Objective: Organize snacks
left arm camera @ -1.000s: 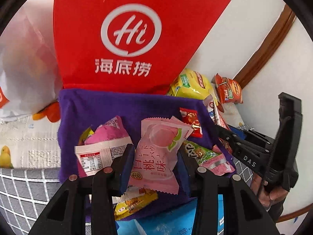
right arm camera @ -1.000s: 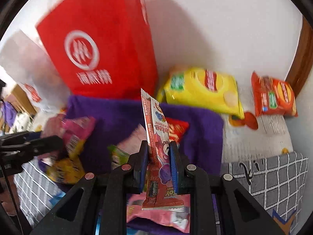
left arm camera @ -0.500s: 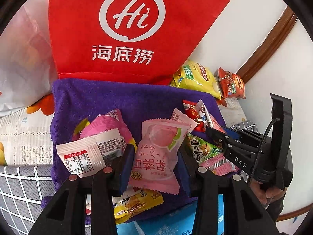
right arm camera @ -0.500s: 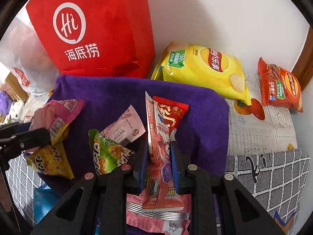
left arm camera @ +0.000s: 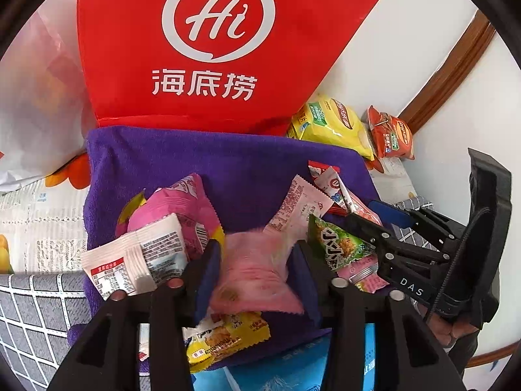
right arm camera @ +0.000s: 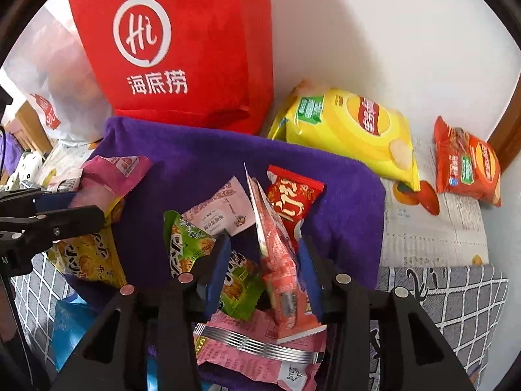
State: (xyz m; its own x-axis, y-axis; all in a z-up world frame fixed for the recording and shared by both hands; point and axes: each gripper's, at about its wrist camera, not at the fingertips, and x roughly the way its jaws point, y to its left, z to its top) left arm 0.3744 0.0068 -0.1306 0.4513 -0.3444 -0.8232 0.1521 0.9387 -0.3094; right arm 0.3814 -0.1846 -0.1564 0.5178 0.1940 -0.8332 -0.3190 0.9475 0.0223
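Several small snack packets lie on a purple towel [left arm camera: 202, 163] [right arm camera: 195, 156]. My left gripper [left arm camera: 255, 277] is open; a pink peach packet [left arm camera: 254, 277], blurred, sits loose between its jaws. My right gripper [right arm camera: 265, 277] is open; a slim red-and-pink packet [right arm camera: 280, 260] leans against its right jaw. A green packet [right arm camera: 192, 247] lies by its left jaw. A red packet [right arm camera: 293, 198] and a white-pink packet [right arm camera: 224, 211] lie just beyond. The right gripper shows in the left wrist view [left arm camera: 374, 215], the left gripper in the right wrist view [right arm camera: 75, 208].
A red bag [left arm camera: 228, 49] [right arm camera: 182, 49] stands against the white wall behind the towel. A yellow chip bag [right arm camera: 351, 127] and an orange snack bag [right arm camera: 465, 163] lie at the back right. A white plastic bag [left arm camera: 35, 97] sits at left. Grey checked cloth [right arm camera: 456, 299] covers the front.
Both grippers have opened. The pink peach packet has slipped down in the left jaws; the slim red packet has tipped right in the right jaws. Both cameras moved nearer the towel.
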